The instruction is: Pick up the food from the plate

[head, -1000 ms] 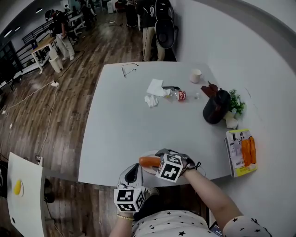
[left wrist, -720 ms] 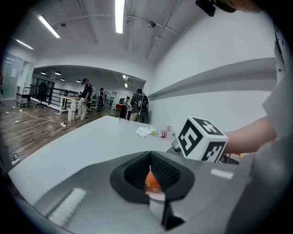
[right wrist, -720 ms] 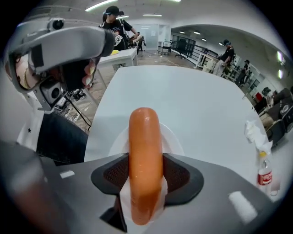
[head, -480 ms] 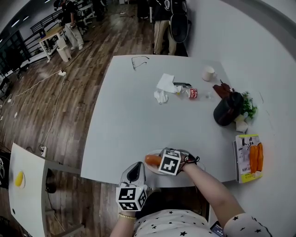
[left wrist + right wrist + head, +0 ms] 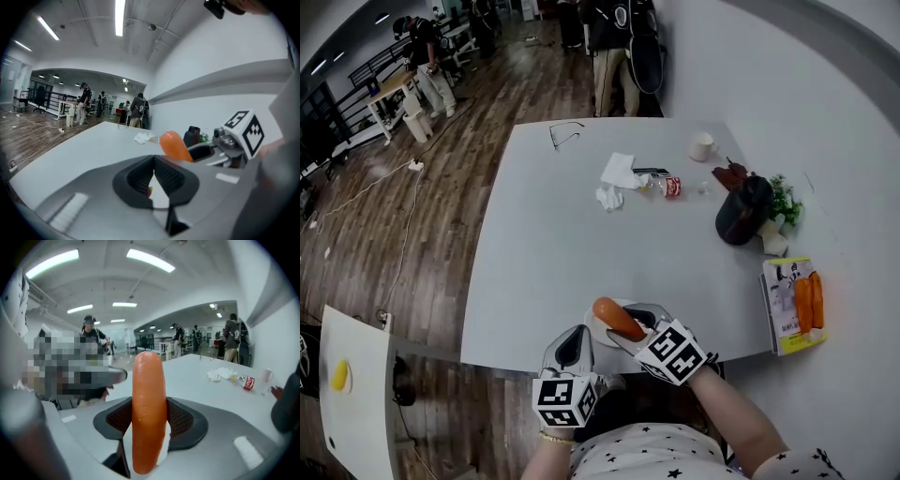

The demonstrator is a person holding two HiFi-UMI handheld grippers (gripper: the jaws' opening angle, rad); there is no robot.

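An orange carrot-like piece of food (image 5: 609,314) is clamped in my right gripper (image 5: 630,328), which holds it just above the white plate (image 5: 598,336) at the table's near edge. In the right gripper view the food (image 5: 148,380) stands upright between the two black pads, with the right gripper (image 5: 149,414) shut on its lower half. My left gripper (image 5: 572,345) hovers just left of the plate at the table edge. In its own view the left gripper (image 5: 153,159) has its pads touching and nothing between them, with the food (image 5: 174,145) beyond it.
A black jug (image 5: 739,214) and a small plant (image 5: 780,202) stand at the right. A book with carrots on it (image 5: 792,300) lies near the right edge. Crumpled tissues (image 5: 617,173), a can (image 5: 668,189), a cup (image 5: 701,148) and glasses (image 5: 565,136) lie at the far side. People stand beyond the table.
My right gripper has raised the food off the plate, drawn back toward me and tilted it. The left gripper has hardly moved.
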